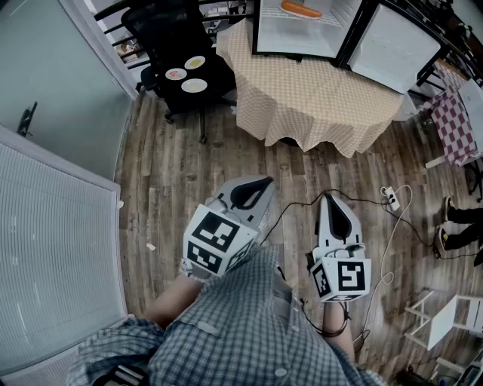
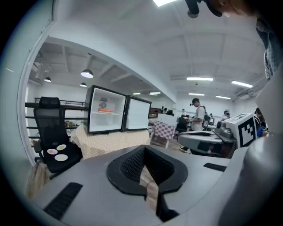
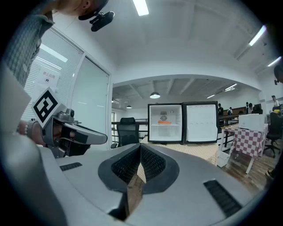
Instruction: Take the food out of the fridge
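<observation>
Holding left gripper (image 1: 260,185) (image 2: 144,148) and right gripper (image 1: 330,197) (image 3: 140,146) side by side, low over plank floor (image 1: 189,173), well short of fridge (image 1: 287,38); keeping both pairs of jaws pressed together, pinching nothing; noting orange food (image 1: 301,10) (image 3: 164,122) lying on upper shelf inside fridge; noting fridge standing on table (image 1: 317,90) under checked cloth, with door (image 1: 396,45) swung fully open to its right; logging three plates (image 1: 194,85) resting on seat of black chair (image 1: 173,53) left of table; logging black-and-white square markers on gripper cubes (image 1: 216,240), showing patterns only; finding sticker (image 3: 163,117) on fridge back wall too small to read; finding sign (image 3: 49,77) on glass partition too blurred to read.
</observation>
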A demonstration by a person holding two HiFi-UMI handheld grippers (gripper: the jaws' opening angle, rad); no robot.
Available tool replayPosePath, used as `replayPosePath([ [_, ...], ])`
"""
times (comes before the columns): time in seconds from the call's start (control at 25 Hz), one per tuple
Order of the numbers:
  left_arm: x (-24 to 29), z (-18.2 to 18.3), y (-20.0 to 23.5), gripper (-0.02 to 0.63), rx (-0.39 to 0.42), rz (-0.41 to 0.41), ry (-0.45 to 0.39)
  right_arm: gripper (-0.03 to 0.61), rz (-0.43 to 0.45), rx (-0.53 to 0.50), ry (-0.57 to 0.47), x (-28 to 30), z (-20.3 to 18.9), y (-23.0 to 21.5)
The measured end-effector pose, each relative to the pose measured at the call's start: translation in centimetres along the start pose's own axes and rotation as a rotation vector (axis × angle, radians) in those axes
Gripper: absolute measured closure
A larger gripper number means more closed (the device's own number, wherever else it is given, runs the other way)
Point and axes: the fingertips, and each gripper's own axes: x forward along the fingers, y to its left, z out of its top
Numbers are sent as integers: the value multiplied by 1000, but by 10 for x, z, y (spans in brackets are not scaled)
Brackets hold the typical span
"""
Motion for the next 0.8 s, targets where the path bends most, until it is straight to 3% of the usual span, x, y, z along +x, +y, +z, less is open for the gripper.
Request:
replayPosePath([
  [0.4,14,4,-15,611,7,3,0,569,3,-6,-3,-5,-1,-18],
  [0.6,15,3,-20,611,5,25,1,569,5,-81,7,-8,-5,-22],
  [0.8,16,3,-29,611,-3,42,-4,569,14,-53,4,-16,-7,-30],
])
